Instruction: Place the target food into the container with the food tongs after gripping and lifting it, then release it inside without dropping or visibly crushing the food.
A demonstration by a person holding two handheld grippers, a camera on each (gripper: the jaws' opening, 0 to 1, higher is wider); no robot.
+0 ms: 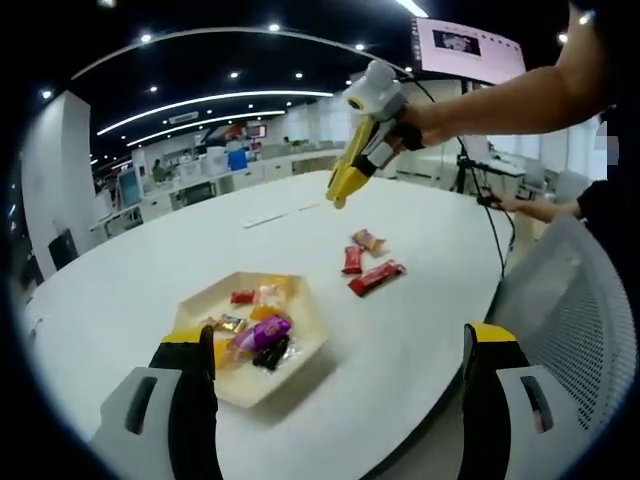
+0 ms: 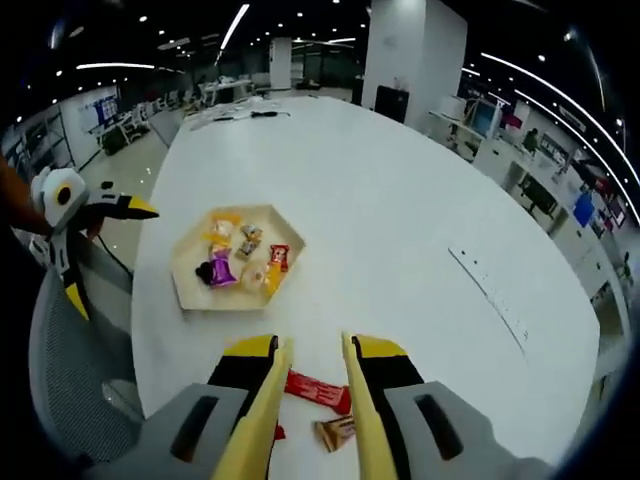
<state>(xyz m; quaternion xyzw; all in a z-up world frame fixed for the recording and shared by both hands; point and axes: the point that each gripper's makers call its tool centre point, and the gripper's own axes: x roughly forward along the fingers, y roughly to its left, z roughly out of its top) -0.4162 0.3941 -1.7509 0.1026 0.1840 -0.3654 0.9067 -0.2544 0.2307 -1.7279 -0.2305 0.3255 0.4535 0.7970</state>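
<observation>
A pale hexagonal tray (image 1: pixel 203 300) holding several wrapped snacks sits on the white round table (image 1: pixel 420 330). Beyond it lie a long red bar (image 1: pixel 376 277), a small red packet (image 1: pixel 352 259) and a tan packet (image 1: pixel 367 240). My left gripper (image 1: pixel 338 352) stands wide open over the tray's near side, holding nothing. My right gripper (image 1: pixel 340 192) carries yellow tongs and hangs above the loose snacks. In the right gripper view the tongs (image 2: pixel 316 348) are parted over the red bar (image 2: pixel 318 390), apart from it, with the tan packet (image 2: pixel 335 432) nearer. The tray (image 2: pixel 190 285) lies farther ahead and the left gripper (image 2: pixel 112 258) is at the left.
A grey mesh chair (image 1: pixel 570 300) stands at the table's edge, also seen beside the left gripper (image 2: pixel 70 370). A person's arm (image 1: pixel 500 105) holds the right gripper. A tripod (image 1: pixel 465 170) stands past the table. Bare tabletop stretches beyond the tray (image 2: pixel 400 220).
</observation>
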